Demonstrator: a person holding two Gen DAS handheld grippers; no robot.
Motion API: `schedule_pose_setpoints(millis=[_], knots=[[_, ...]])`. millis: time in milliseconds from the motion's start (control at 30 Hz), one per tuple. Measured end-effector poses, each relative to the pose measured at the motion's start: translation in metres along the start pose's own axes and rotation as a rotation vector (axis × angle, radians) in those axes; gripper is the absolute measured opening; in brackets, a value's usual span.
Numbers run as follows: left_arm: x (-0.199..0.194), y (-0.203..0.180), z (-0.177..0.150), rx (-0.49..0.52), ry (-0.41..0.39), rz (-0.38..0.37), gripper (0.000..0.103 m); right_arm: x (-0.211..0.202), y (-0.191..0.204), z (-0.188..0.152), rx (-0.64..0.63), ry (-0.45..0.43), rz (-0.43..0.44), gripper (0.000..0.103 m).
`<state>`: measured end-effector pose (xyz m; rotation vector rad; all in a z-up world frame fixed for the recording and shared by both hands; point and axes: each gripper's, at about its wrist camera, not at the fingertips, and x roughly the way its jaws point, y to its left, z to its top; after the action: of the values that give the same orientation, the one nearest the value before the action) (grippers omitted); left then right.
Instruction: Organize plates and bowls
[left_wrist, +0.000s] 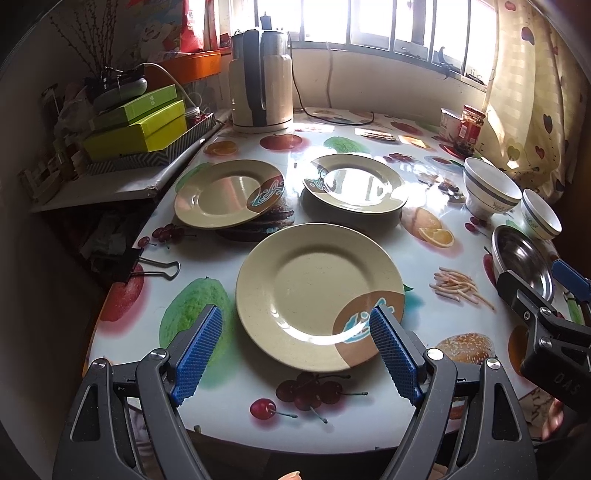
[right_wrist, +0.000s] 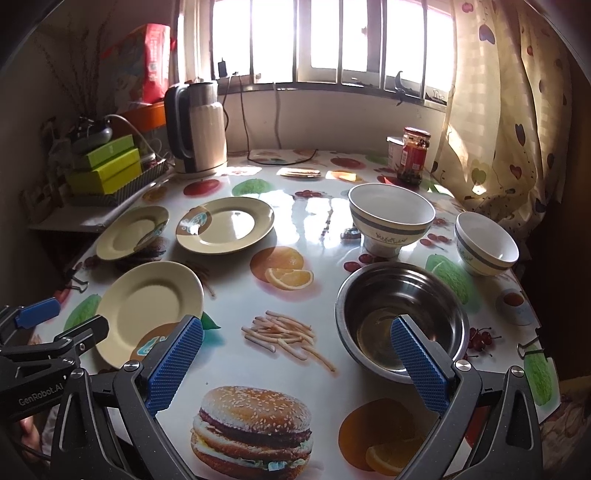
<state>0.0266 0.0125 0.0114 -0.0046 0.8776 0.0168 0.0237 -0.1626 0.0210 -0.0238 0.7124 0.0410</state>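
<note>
Three tan plates lie on the fruit-print table: a near plate (left_wrist: 319, 295) (right_wrist: 149, 306), a far left plate (left_wrist: 229, 192) (right_wrist: 132, 232) and a far right plate (left_wrist: 354, 183) (right_wrist: 225, 225). A steel bowl (right_wrist: 402, 317) (left_wrist: 522, 260) sits at the right front. A large white bowl (right_wrist: 391, 218) (left_wrist: 491, 190) and a small white bowl (right_wrist: 485, 243) (left_wrist: 541, 216) stand behind it. My left gripper (left_wrist: 295, 332) is open and empty, its fingers flanking the near plate's front edge. My right gripper (right_wrist: 295, 343) is open and empty, its right finger in front of the steel bowl.
An electric kettle (left_wrist: 260, 79) (right_wrist: 197, 125) with its cord stands at the back left. A red sauce jar (right_wrist: 413, 155) (left_wrist: 471, 125) stands at the back right by the curtain (right_wrist: 509, 110). Green boxes (left_wrist: 140, 122) are stacked on a side shelf at the left. A binder clip (left_wrist: 155, 267) grips the table's left edge.
</note>
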Motion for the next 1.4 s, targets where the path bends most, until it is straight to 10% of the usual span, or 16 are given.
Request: schedule_pose_setpoints(millis=[1100, 1300, 1400], knots=[[0.072, 0.020, 0.099, -0.004, 0.049, -0.124, 0.082, 0.077, 0.001, 0.081, 0.073, 0.047, 0.109, 0.103], [0.099, 0.027, 0.120, -0.037, 0.104, -0.165, 0.070, 0.103, 0.010, 0.099, 0.092, 0.069, 0.137, 0.103], [0.111, 0.027, 0.128, -0.038, 0.113, -0.192, 0.064, 0.119, 0.009, 0.103, 0.122, 0.091, 0.144, 0.084]])
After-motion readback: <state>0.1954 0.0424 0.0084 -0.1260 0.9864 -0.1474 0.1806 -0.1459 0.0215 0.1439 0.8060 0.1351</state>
